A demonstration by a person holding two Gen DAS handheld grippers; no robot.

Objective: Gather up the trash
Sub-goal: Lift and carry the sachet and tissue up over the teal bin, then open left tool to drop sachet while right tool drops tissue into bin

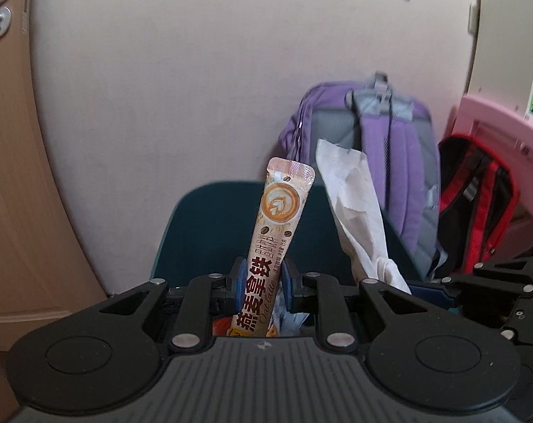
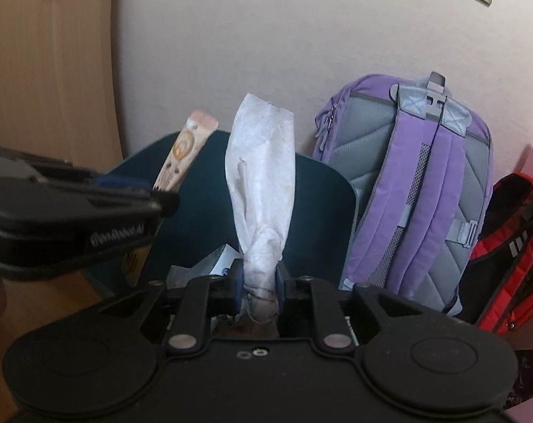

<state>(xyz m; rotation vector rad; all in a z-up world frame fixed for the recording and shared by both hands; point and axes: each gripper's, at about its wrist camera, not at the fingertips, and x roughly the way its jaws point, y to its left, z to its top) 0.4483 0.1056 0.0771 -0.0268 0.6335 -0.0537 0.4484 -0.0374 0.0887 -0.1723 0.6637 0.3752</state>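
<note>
carrying two pieces of trash to the dark teal bin [image 1: 210, 218] just beyond both sets of fingertips. left gripper [image 1: 263, 283] clamped on an oat latte sachet [image 1: 271, 232], standing up between the blue pads. right gripper [image 2: 259, 283] pinching a crumpled white tissue [image 2: 261, 183] at its twisted base, pads touching it. next, by judgement: bring fingertips over the bin mouth, then let go. hard to make out: bin rim and opening, largely hidden behind the fingers; scraps already below the pads, blurred and unidentifiable.
</note>
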